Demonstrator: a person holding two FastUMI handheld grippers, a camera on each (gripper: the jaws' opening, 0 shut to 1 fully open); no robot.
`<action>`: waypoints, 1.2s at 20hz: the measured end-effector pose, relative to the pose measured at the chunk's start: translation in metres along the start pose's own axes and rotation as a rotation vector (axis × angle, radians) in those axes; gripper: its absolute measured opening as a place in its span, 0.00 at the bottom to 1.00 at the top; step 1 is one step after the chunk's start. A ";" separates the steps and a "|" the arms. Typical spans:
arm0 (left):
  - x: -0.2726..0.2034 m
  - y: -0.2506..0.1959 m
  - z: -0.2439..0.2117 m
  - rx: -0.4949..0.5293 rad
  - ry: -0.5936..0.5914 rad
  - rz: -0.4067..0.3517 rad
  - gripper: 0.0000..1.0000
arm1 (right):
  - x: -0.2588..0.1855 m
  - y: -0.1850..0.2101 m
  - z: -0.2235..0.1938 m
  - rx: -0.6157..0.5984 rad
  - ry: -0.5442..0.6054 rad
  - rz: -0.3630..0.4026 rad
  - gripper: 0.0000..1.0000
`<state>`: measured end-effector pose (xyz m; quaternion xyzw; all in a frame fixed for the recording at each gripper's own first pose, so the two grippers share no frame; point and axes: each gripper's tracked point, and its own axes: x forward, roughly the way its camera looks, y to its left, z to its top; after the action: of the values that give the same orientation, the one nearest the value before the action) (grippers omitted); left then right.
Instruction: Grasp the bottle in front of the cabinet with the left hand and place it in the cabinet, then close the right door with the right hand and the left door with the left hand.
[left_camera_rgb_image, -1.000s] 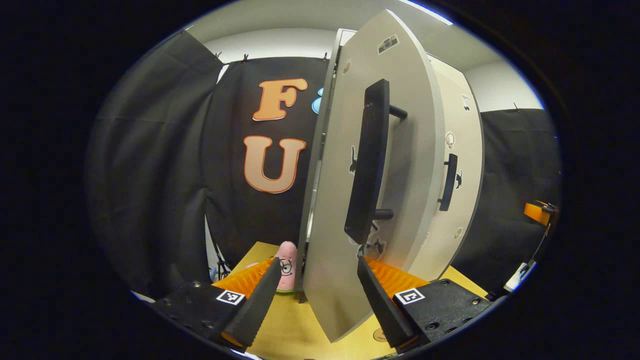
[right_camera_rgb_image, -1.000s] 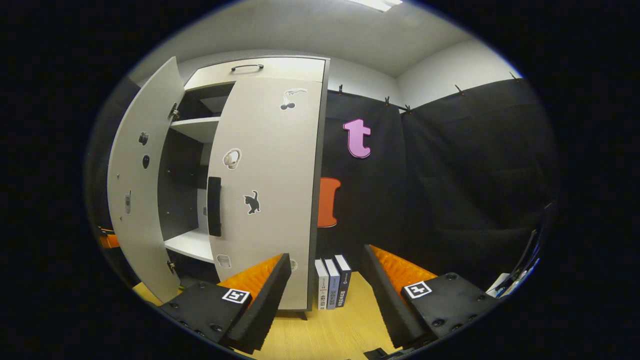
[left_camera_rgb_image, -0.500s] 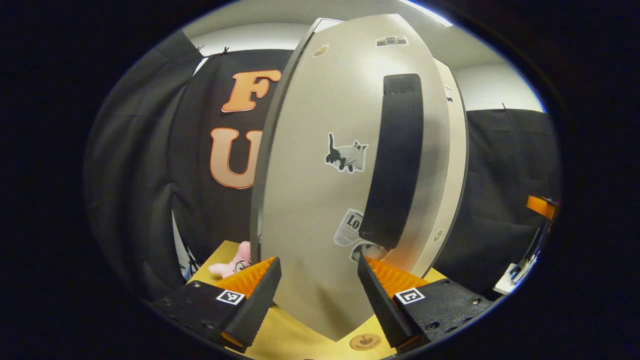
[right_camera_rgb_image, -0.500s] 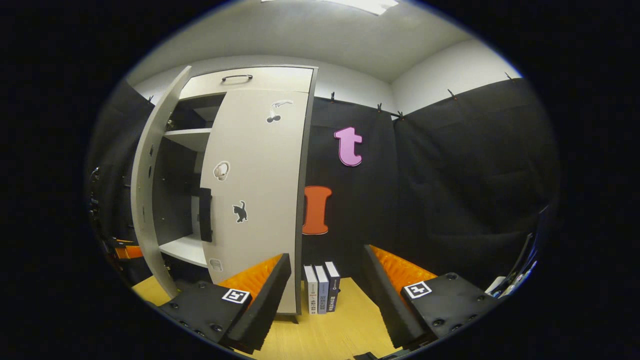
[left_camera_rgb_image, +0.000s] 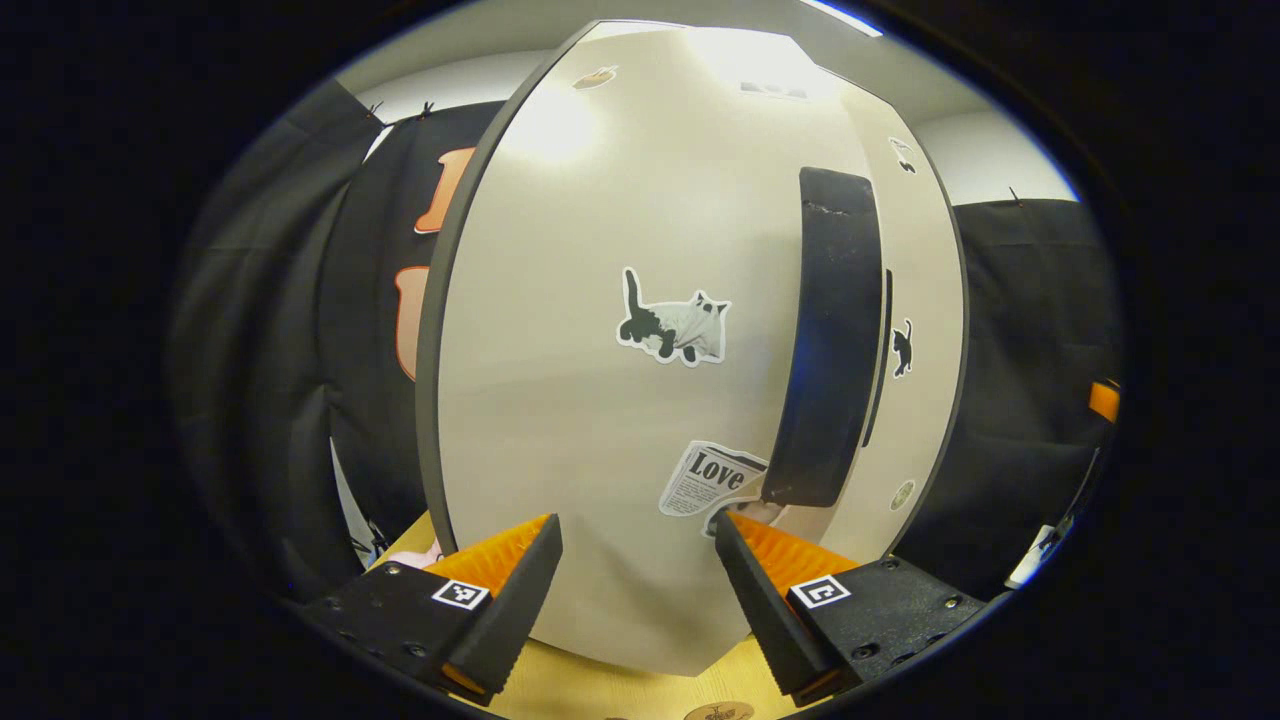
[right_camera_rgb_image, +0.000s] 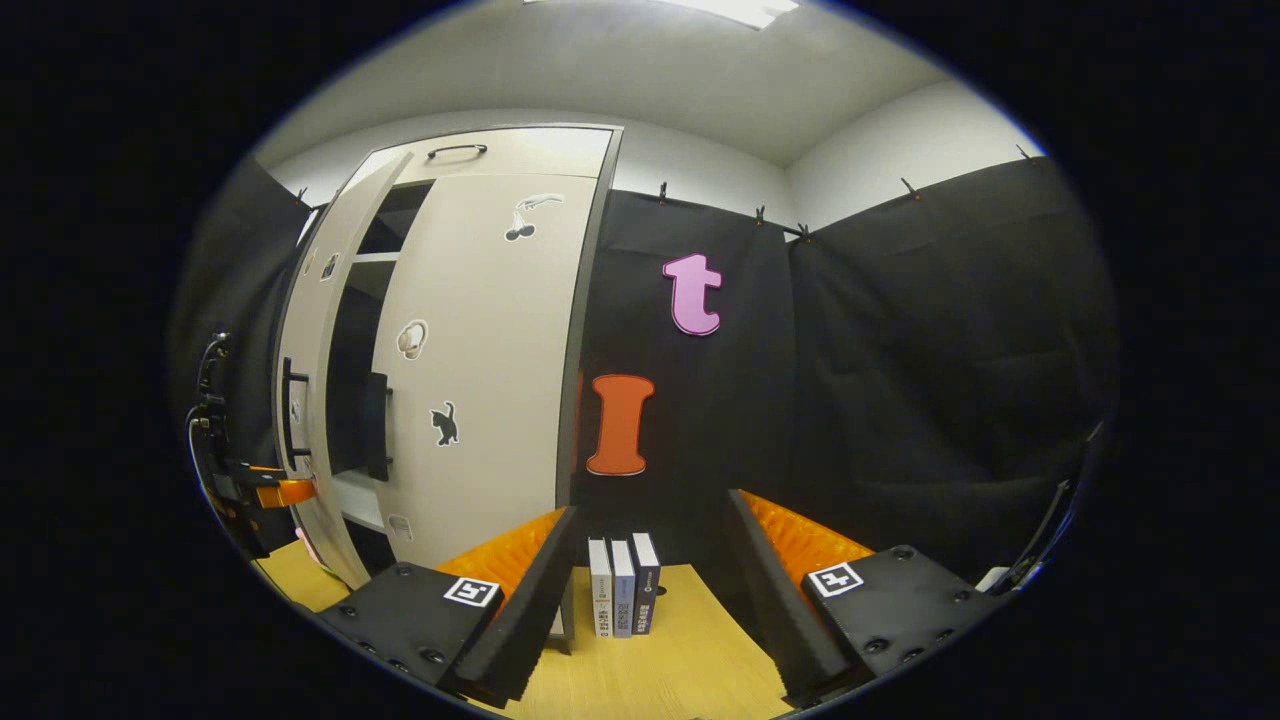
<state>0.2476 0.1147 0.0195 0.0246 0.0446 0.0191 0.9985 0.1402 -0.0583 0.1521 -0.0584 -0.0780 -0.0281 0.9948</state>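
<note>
**Left door nearly shut, left gripper pressed up against its face**

Tall pale-grey laminate cabinet (right_camera_rgb_image: 470, 160) at ten o'clock in the right gripper view, standing on a light wooden tabletop (right_camera_rgb_image: 680, 670). Right door (right_camera_rgb_image: 480, 370), flat and sticker-dotted, lying flush and apparently closed. Left door (left_camera_rgb_image: 620, 330) swung most of the way in, with a narrow dark gap (right_camera_rgb_image: 345, 380) left between the two doors, widest toward the top. Shelves just visible through that gap; bottle hidden, presumably inside, cannot confirm.

In the left gripper view, left door panel looming close, from nine to two o'clock, curved by the lens. Long black bar handle (left_camera_rgb_image: 830, 340) upright on it at one o'clock, long axis vertical, lower end just above the right-hand finger. Cat sticker (left_camera_rgb_image: 672, 328) near centre, newspaper sticker (left_camera_rgb_image: 712, 478) below it.

Left gripper (left_camera_rgb_image: 638, 590) with fingers apart, nothing between them but the door's lower face, right against or just short of touching. Seen from the right gripper view as a small shape at nine o'clock, just beside the door's outer edge (right_camera_rgb_image: 262, 485). Clearly the nearer tool to the left door; push direction straight ahead, toward twelve o'clock.

Right gripper (right_camera_rgb_image: 650, 590) well back, fingers spread, empty, aimed at three upright books (right_camera_rgb_image: 622, 585) beside the cabinet.

Judged stage: last step, final push to seat the door.
</note>
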 end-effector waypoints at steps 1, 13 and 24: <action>0.001 0.000 0.000 -0.001 0.002 0.006 0.94 | 0.004 -0.001 -0.001 0.003 0.003 0.008 0.96; 0.028 -0.010 0.000 0.012 0.011 0.081 0.95 | 0.030 -0.008 -0.019 0.046 0.042 0.085 0.96; 0.028 -0.013 0.008 0.028 0.020 0.157 0.95 | 0.044 -0.016 -0.027 0.038 0.070 0.136 0.96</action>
<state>0.2763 0.1026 0.0241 0.0419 0.0528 0.0968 0.9930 0.1868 -0.0796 0.1344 -0.0437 -0.0397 0.0390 0.9975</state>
